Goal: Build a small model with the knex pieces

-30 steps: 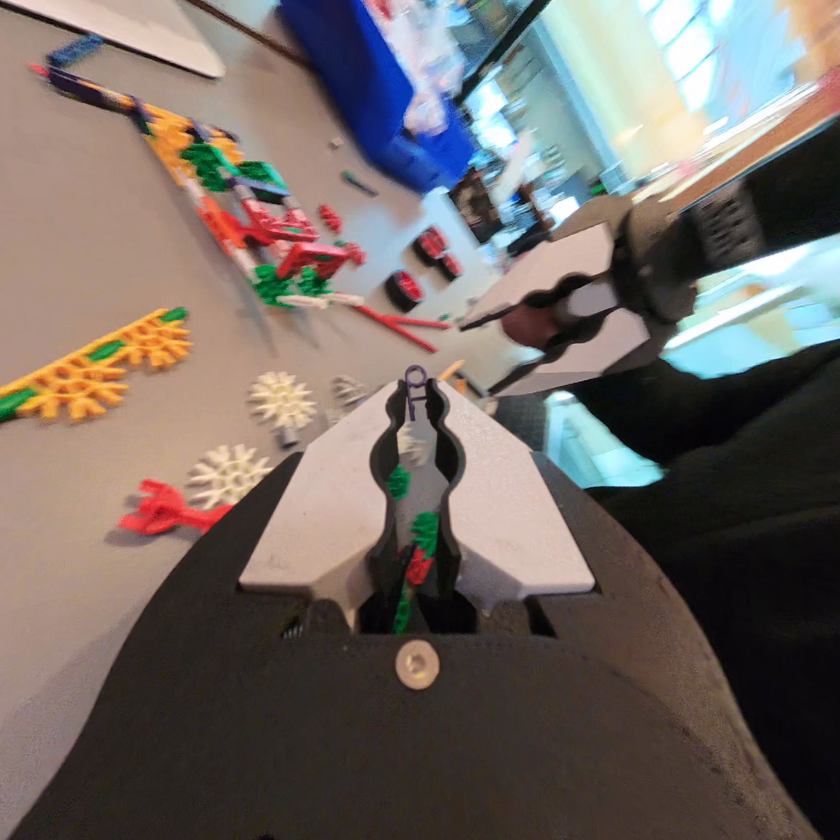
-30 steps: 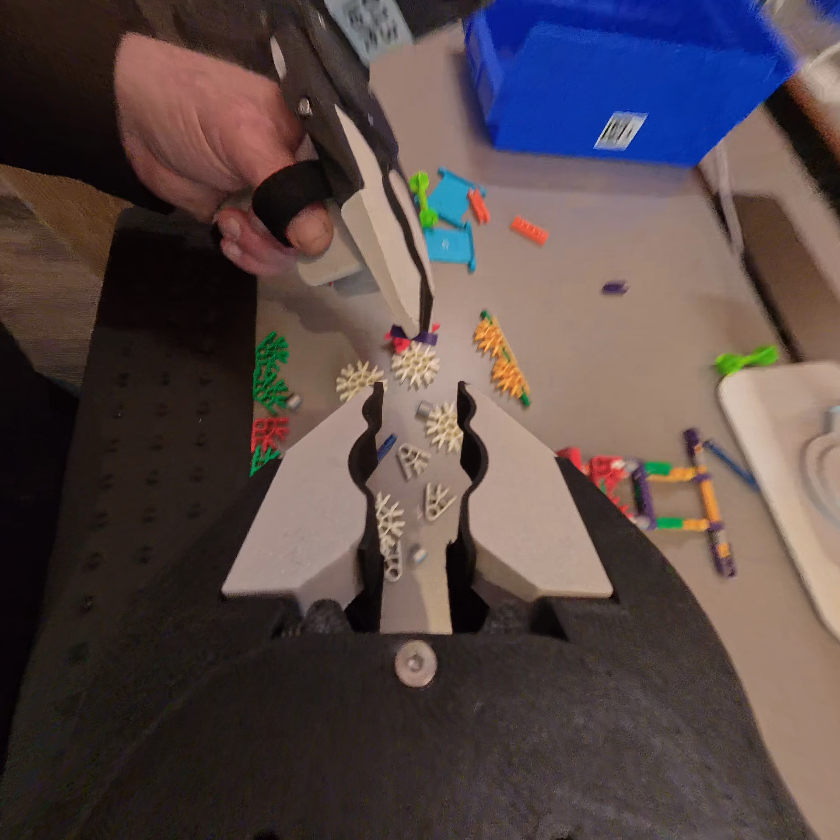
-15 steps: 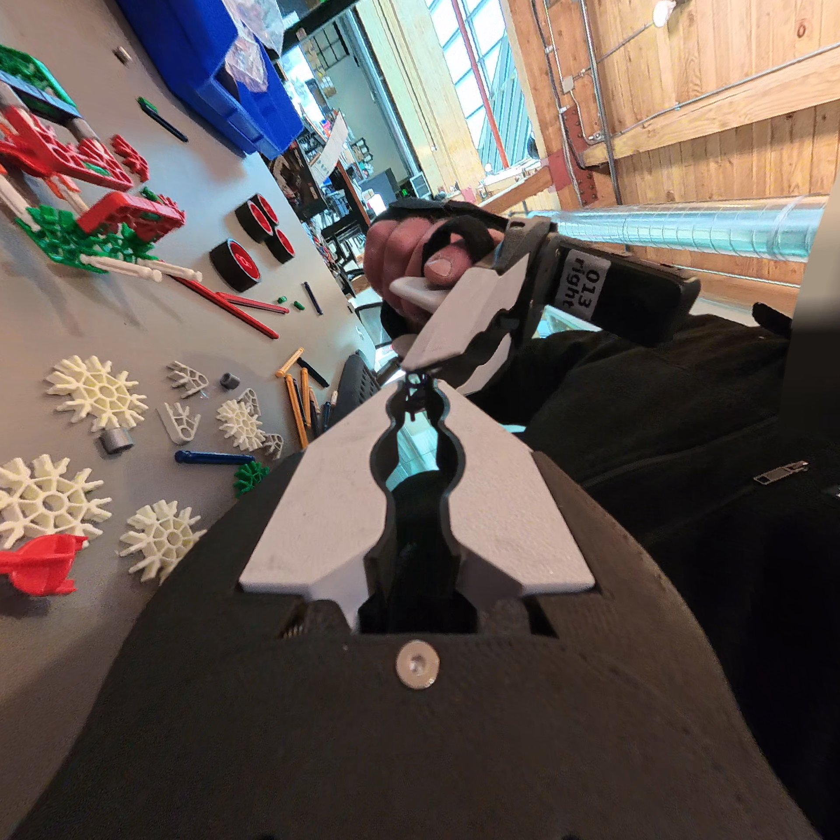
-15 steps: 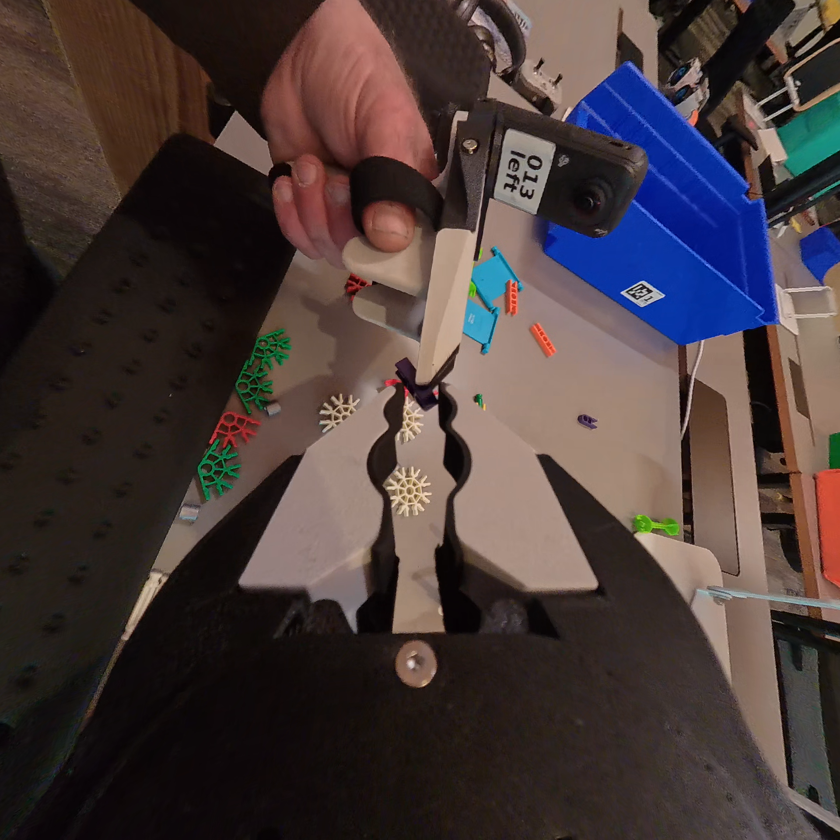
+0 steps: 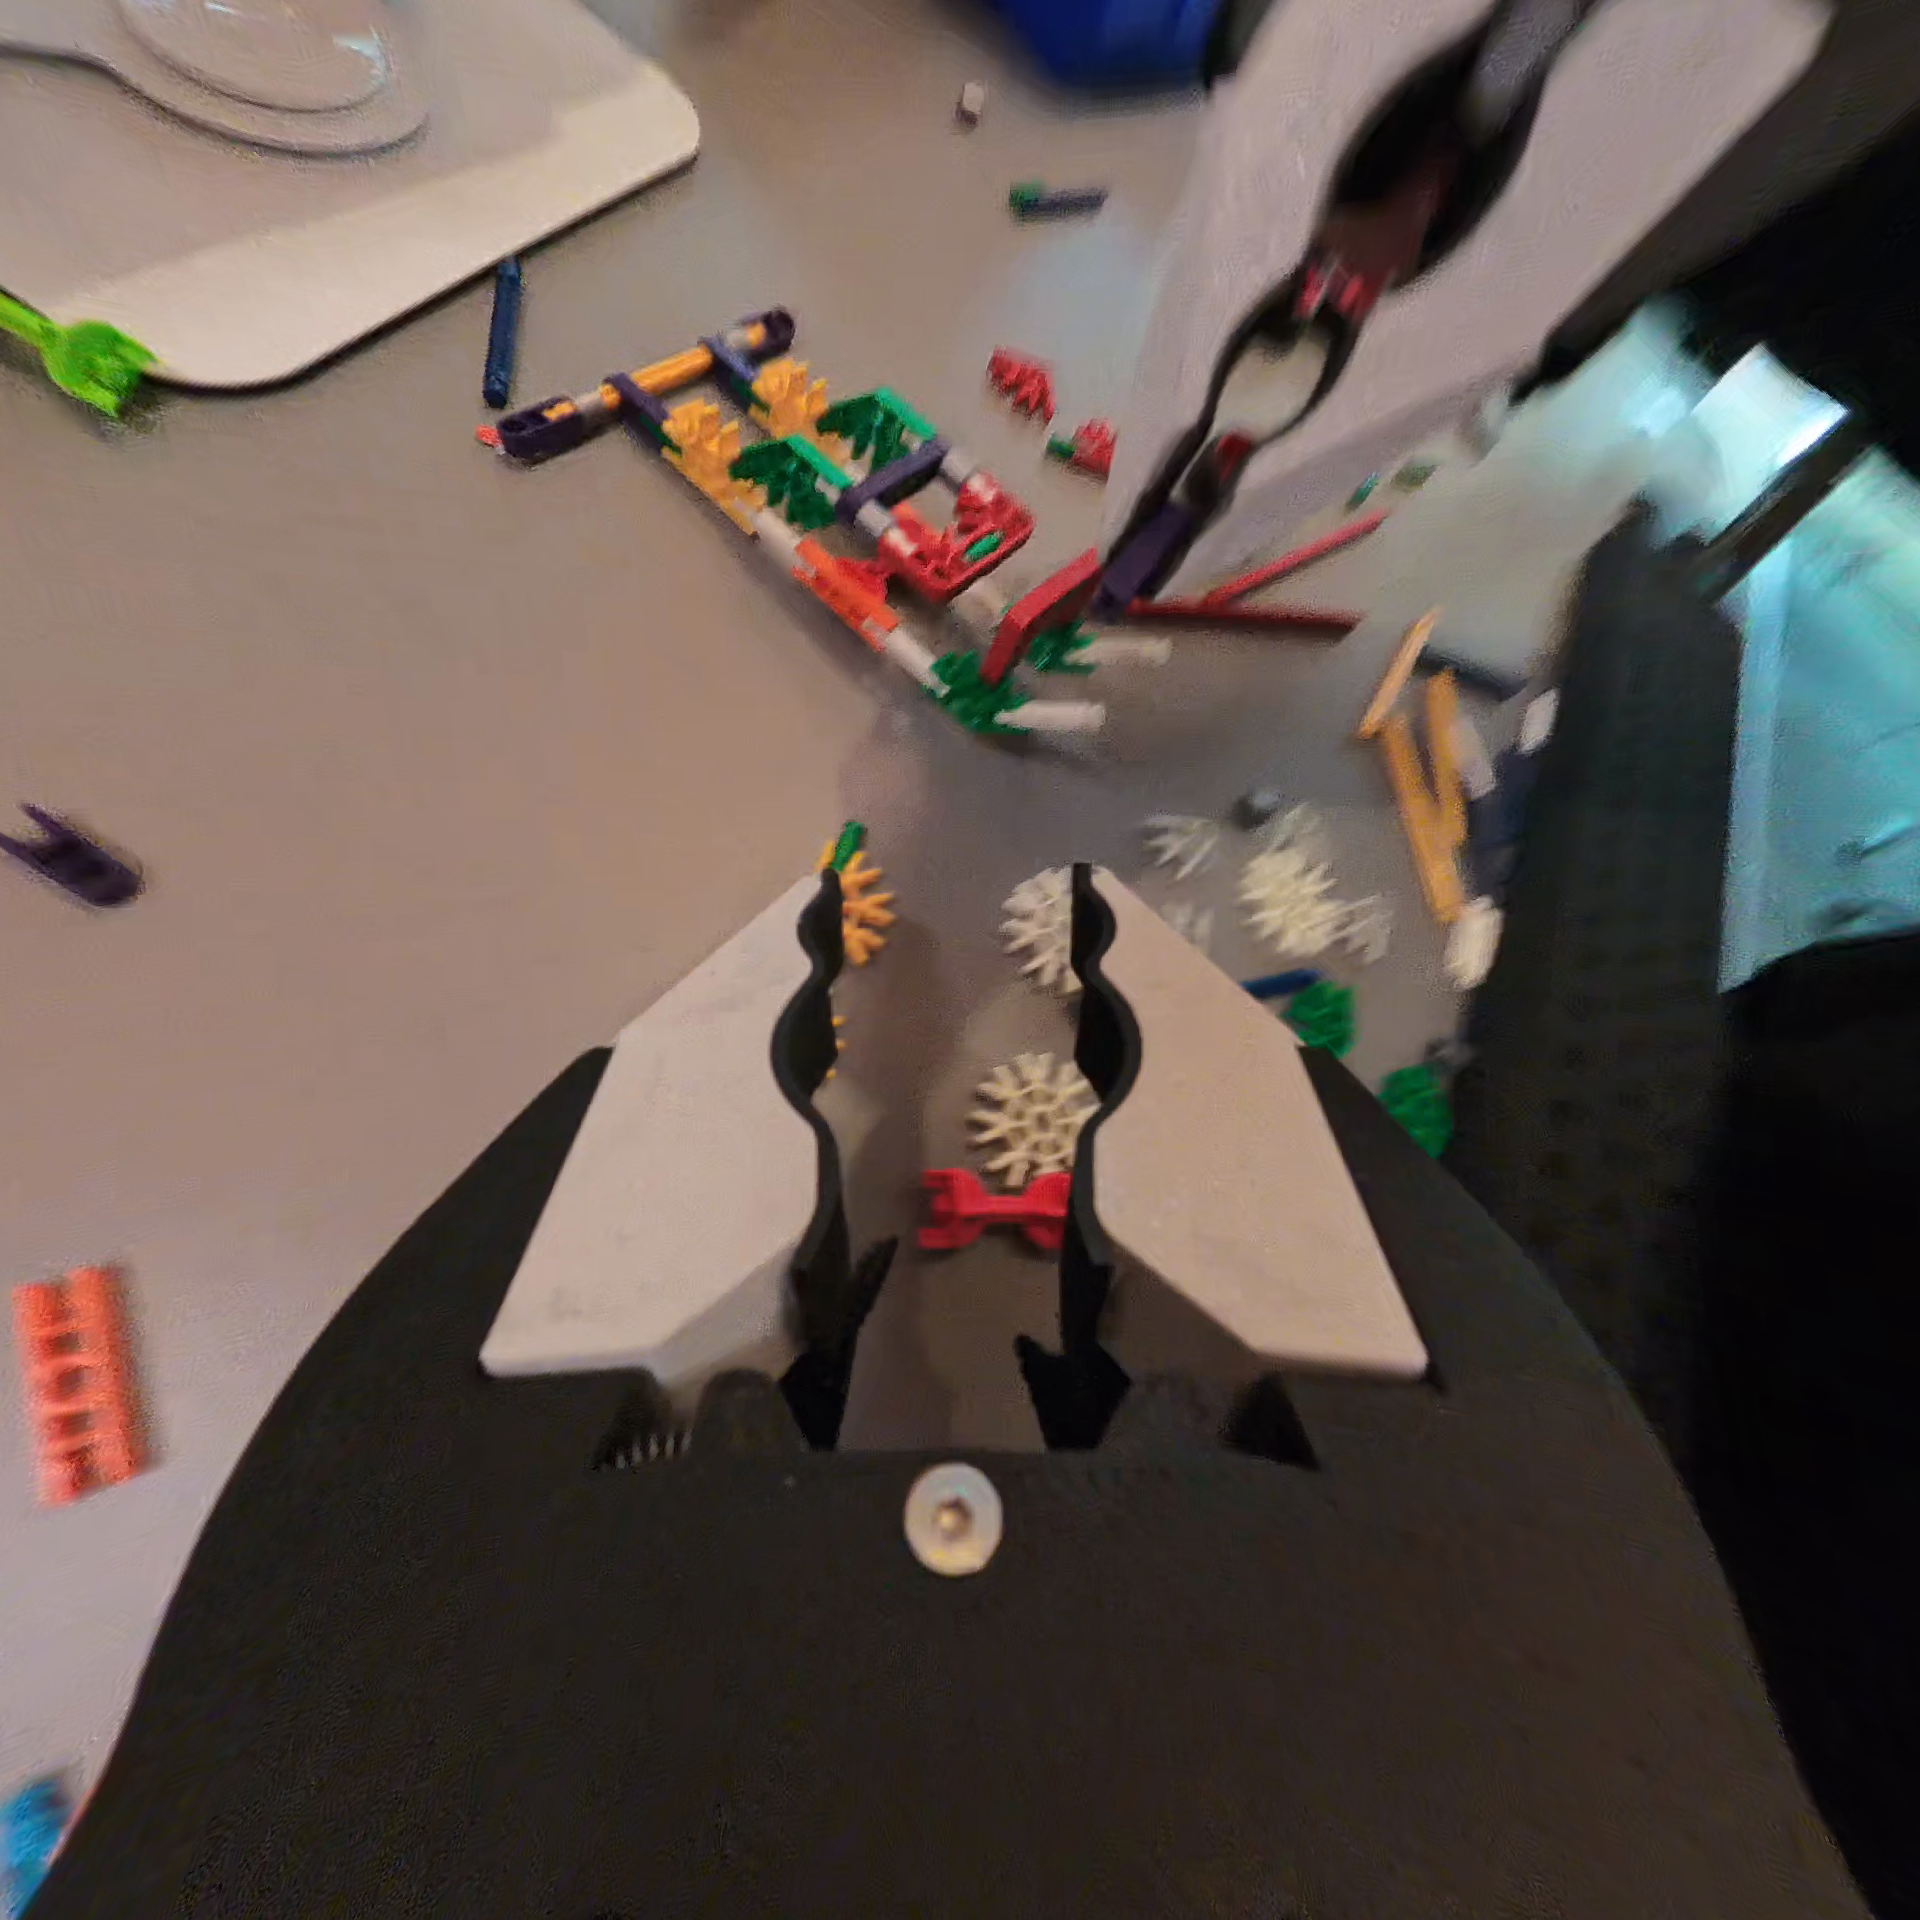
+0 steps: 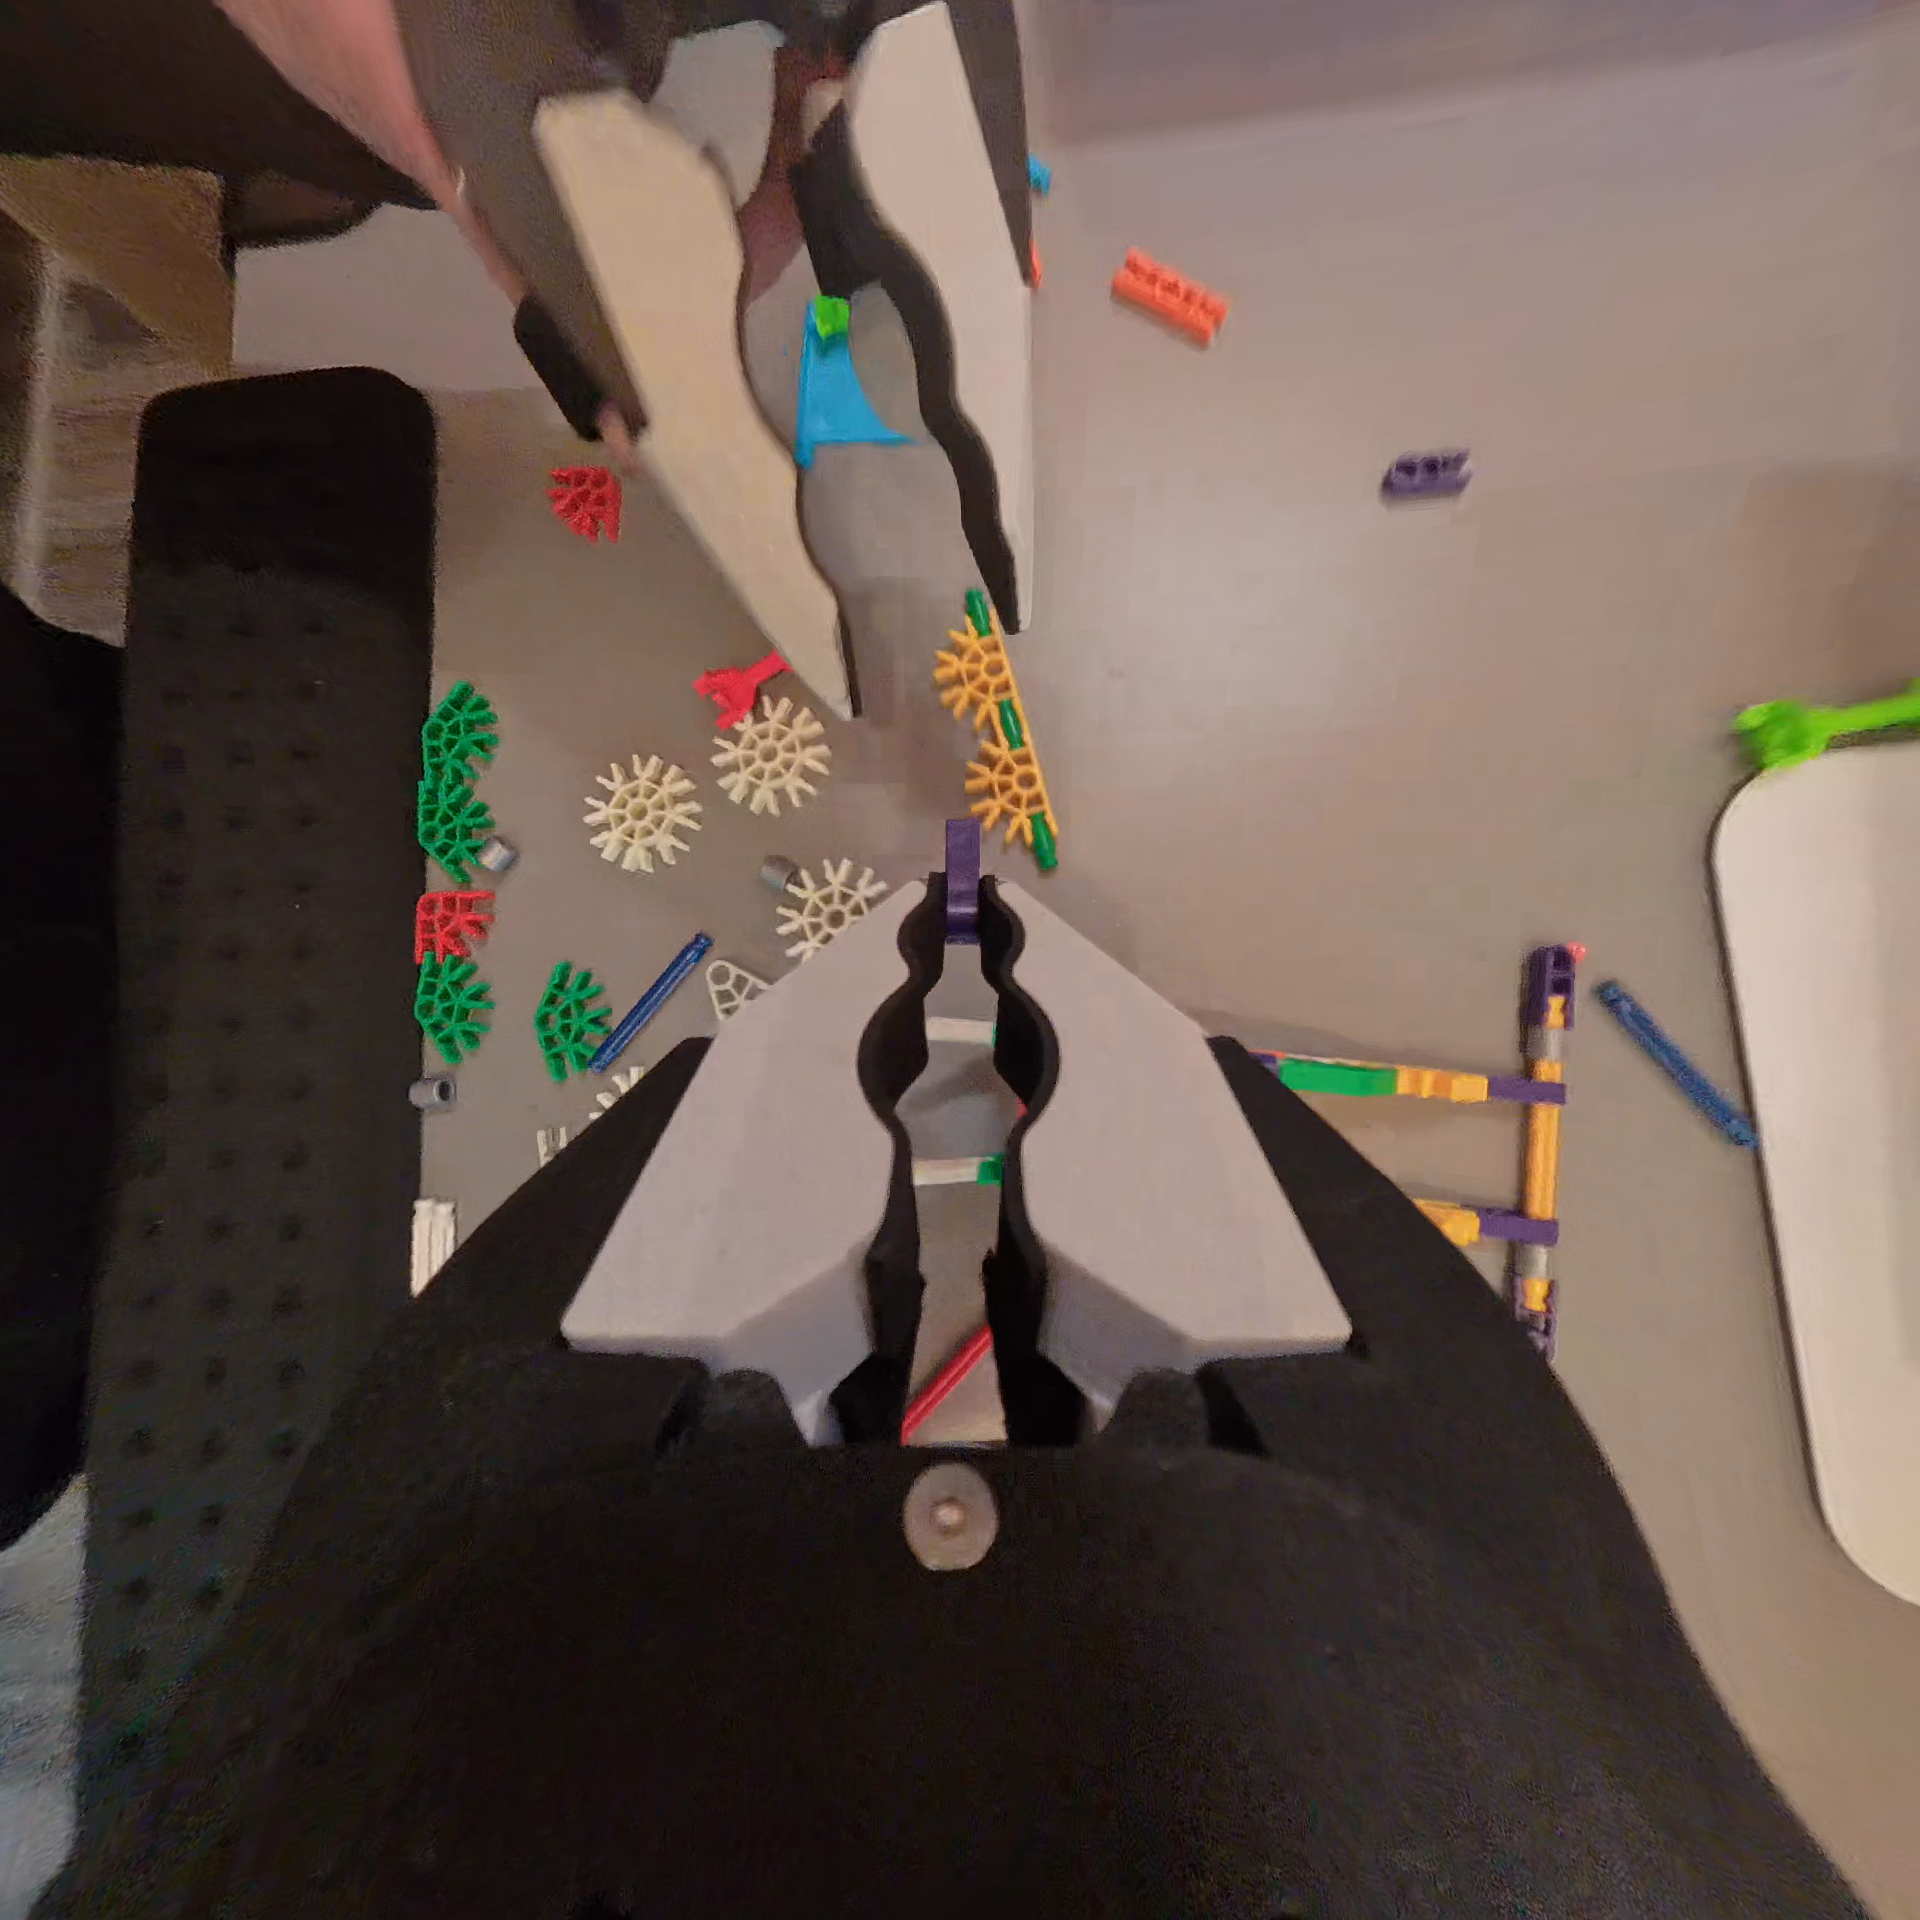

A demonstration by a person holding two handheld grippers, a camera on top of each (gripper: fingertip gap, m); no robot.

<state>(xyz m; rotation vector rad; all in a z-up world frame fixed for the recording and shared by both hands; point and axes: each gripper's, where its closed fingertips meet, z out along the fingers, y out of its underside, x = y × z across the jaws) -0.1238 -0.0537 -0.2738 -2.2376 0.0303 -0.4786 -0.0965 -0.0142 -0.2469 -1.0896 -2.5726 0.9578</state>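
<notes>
A grey table [image 5: 364, 727] fills the left wrist view, littered with small plastic building pieces; a pale tray [image 5: 343, 239] lies at the far left. The left gripper [image 5: 951, 883] hangs over it with its jaws well apart and nothing between them; below the gap sit a white snowflake wheel [image 5: 1029, 1122] and a red clip [image 5: 992, 1221]. Far right, blurred, the right gripper [image 5: 1127, 587] pinches a purple connector [image 5: 1143, 556] just above a half-built frame [image 5: 831, 488].

In the right wrist view that gripper [image 6: 961, 883] has its jaws nearly closed on the purple connector [image 6: 963, 878], which sticks out past the tips; only its end is caught. The left gripper [image 6: 925, 665] hovers beyond, open, beside a yellow and green strip [image 6: 997, 748].

The hold looks thin; a knock against the frame or a slackened squeeze could, I'd judge, twist the connector loose and drop it among the scattered pieces.
</notes>
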